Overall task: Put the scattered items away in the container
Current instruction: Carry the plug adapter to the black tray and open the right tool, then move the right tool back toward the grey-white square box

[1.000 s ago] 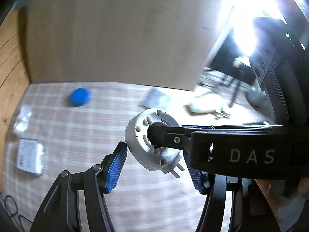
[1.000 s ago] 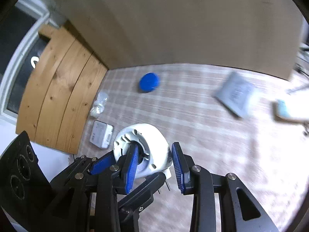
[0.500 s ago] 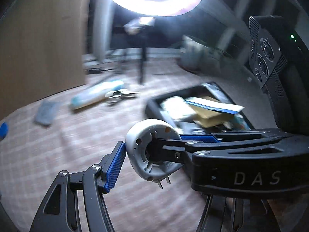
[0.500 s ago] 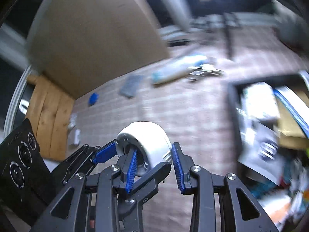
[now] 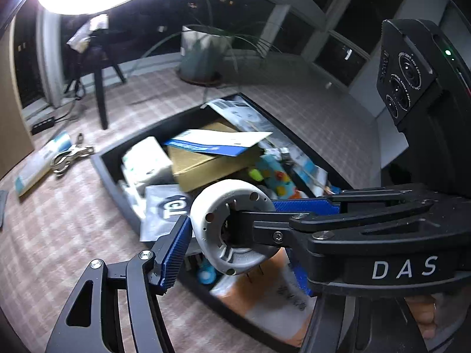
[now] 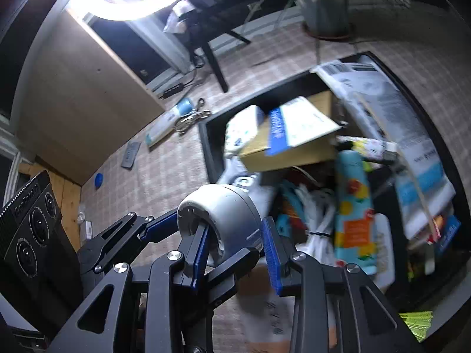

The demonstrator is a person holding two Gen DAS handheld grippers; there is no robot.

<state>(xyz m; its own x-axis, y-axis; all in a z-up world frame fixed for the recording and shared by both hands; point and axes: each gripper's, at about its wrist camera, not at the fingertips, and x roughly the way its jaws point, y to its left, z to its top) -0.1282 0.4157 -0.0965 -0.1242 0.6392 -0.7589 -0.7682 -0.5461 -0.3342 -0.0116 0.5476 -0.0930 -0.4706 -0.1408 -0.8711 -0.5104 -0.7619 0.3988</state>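
Observation:
A round white plug adapter [image 5: 232,229] with metal pins is held above the near corner of a black container [image 5: 114,173] full of boxes and packets. Both grippers hold it. My left gripper [image 5: 235,235] has one blue pad on its left side and the other behind it. My right gripper [image 6: 235,247] is shut on it, one finger inside its hollow and one outside; the adapter shows there as a grey-white dome [image 6: 223,214]. The container also shows in the right wrist view [image 6: 206,147].
On the checked floor lie a tube [image 6: 167,123], a metal clip [image 6: 191,119], a grey flat pouch [image 6: 131,154], a blue cap [image 6: 98,180] and small white items [image 6: 85,223]. A tripod leg [image 5: 101,100], a plant pot [image 5: 200,56] and a board [image 6: 73,97] stand behind.
Both grippers have swung right with the adapter, from over the open floor near the blue cap to above the container's near corner. The grip on the adapter is unchanged.

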